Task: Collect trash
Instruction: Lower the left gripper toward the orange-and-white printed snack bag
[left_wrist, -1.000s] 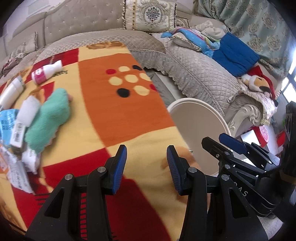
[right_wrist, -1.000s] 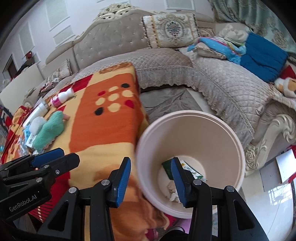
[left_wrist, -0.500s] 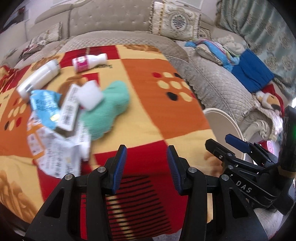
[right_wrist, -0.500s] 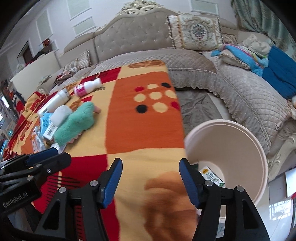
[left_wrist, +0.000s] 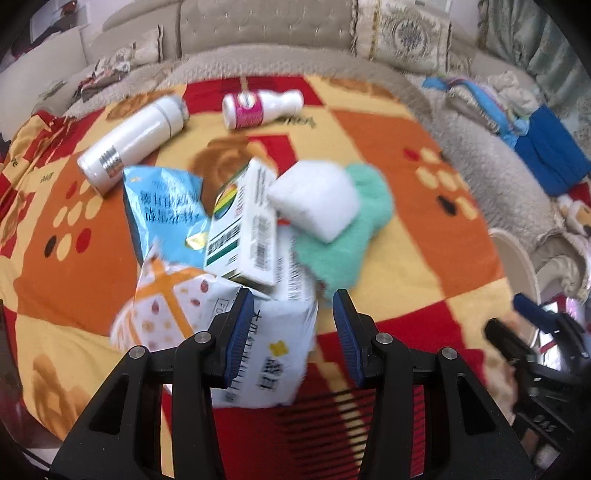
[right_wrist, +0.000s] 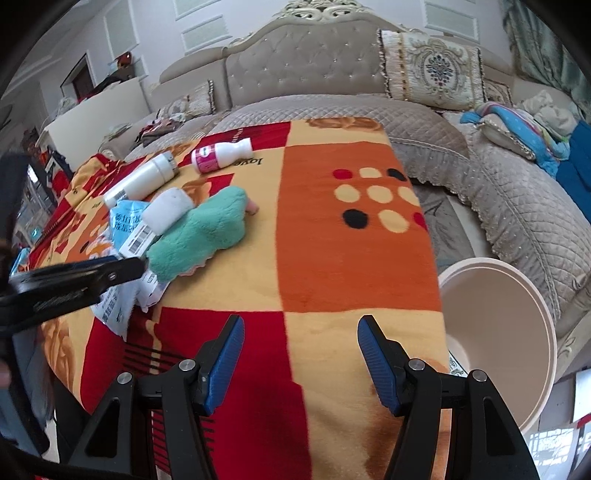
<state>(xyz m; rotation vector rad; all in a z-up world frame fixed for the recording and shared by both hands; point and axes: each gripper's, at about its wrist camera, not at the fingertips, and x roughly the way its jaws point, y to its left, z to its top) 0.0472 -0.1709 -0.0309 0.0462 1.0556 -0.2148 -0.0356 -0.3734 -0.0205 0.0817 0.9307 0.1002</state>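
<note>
A pile of trash lies on the patterned blanket (left_wrist: 424, 236): a white printed wrapper (left_wrist: 273, 354), a white and green carton (left_wrist: 247, 225), a blue snack bag (left_wrist: 162, 206) and an orange-patterned wrapper (left_wrist: 162, 302). My left gripper (left_wrist: 293, 332) is open, its jaws either side of the white wrapper's near end. My right gripper (right_wrist: 301, 354) is open wide and empty over the blanket's near edge. The beige trash bin (right_wrist: 495, 332) stands to its right, beside the table.
A white flask (left_wrist: 133, 140), a pink-labelled bottle (left_wrist: 258, 107), a white pad (left_wrist: 317, 199) and a green plush cloth (left_wrist: 343, 236) lie by the pile. A quilted sofa (right_wrist: 517, 206) with cushions and blue cloth wraps the far and right sides.
My left gripper has swung left from the bin side onto the trash pile. My right gripper has pulled back from over the bin to above the blanket and opened wider.
</note>
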